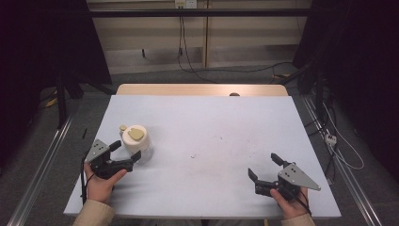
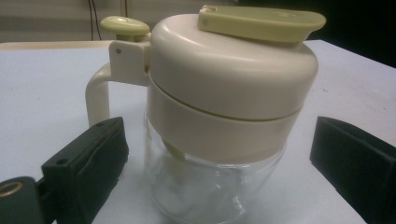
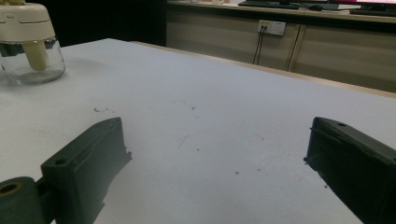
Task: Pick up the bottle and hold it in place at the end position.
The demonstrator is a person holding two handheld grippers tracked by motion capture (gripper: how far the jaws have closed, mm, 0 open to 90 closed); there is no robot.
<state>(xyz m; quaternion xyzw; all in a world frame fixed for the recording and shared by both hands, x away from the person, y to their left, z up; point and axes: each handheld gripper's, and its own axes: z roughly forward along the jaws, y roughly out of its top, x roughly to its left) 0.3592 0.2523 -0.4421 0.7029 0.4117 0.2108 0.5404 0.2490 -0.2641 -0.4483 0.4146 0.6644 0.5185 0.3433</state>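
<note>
cream jar lid (image 2: 233, 70), black claws, pale-blue table (image 1: 221, 127)

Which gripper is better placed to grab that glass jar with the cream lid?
Left. The left gripper sits open right at the jar, its jaws flanking the glass body without touching. The right gripper is open too, but far across the table.

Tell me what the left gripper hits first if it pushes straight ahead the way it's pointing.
Most likely the glass jar with the cream lid. It stands right ahead between the left gripper's open jaws, with a gap visible on each side. The glass body would probably be met first, though exact depth is unclear.
</note>
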